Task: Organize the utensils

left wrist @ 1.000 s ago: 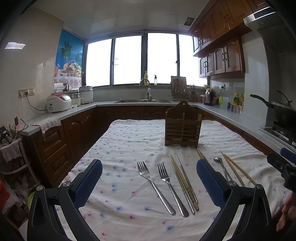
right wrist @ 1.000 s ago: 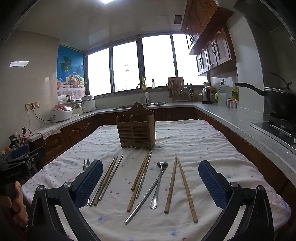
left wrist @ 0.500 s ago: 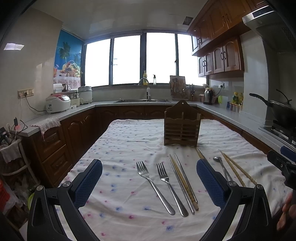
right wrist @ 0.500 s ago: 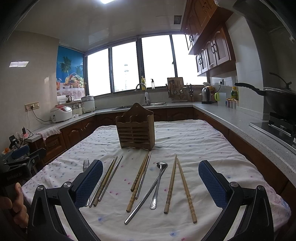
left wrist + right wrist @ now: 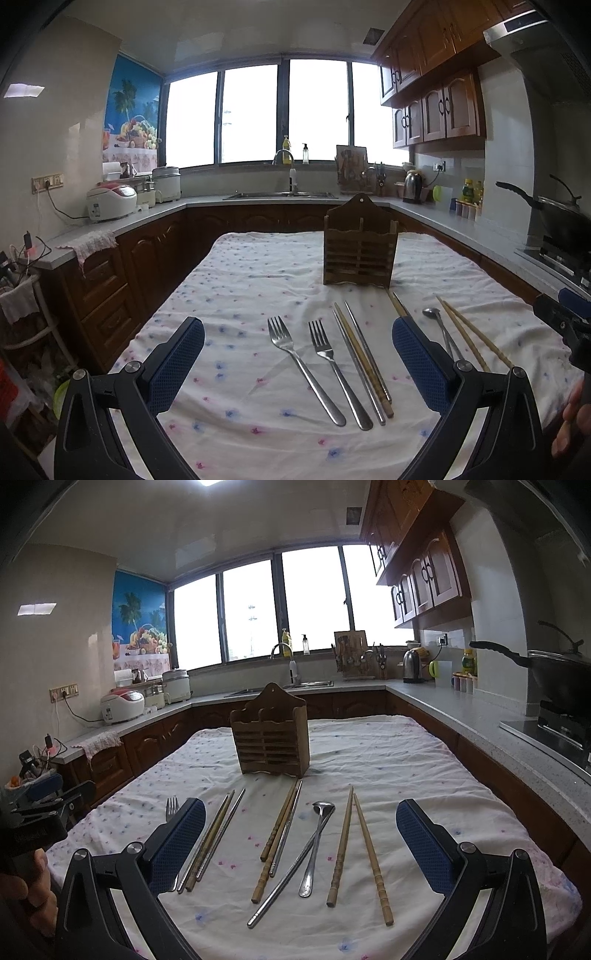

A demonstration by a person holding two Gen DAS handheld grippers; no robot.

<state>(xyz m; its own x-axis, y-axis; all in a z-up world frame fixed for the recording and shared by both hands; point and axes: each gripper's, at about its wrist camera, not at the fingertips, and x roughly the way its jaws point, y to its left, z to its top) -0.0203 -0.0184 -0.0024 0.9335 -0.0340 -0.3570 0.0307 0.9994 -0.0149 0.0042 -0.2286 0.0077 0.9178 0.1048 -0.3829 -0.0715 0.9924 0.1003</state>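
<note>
A wooden utensil holder (image 5: 360,247) (image 5: 271,733) stands upright mid-table on a flowered cloth. In front of it lie two steel forks (image 5: 304,365), a pair of chopsticks (image 5: 364,360), a steel spoon (image 5: 317,843), a long steel chopstick (image 5: 286,873) crossing the spoon, and several wooden chopsticks (image 5: 365,853). My left gripper (image 5: 297,363) hovers open above the forks with nothing between its fingers. My right gripper (image 5: 301,843) hovers open above the spoon and chopsticks, also empty.
The table (image 5: 424,760) is ringed by kitchen counters (image 5: 480,716) with dark wood cabinets. A wok (image 5: 554,672) sits on the stove at right; rice cookers (image 5: 110,201) stand at left. A hand (image 5: 26,890) holds the other gripper at the left edge.
Both grippers stay open and nearly still; the views shift only slightly. No utensil has moved.
</note>
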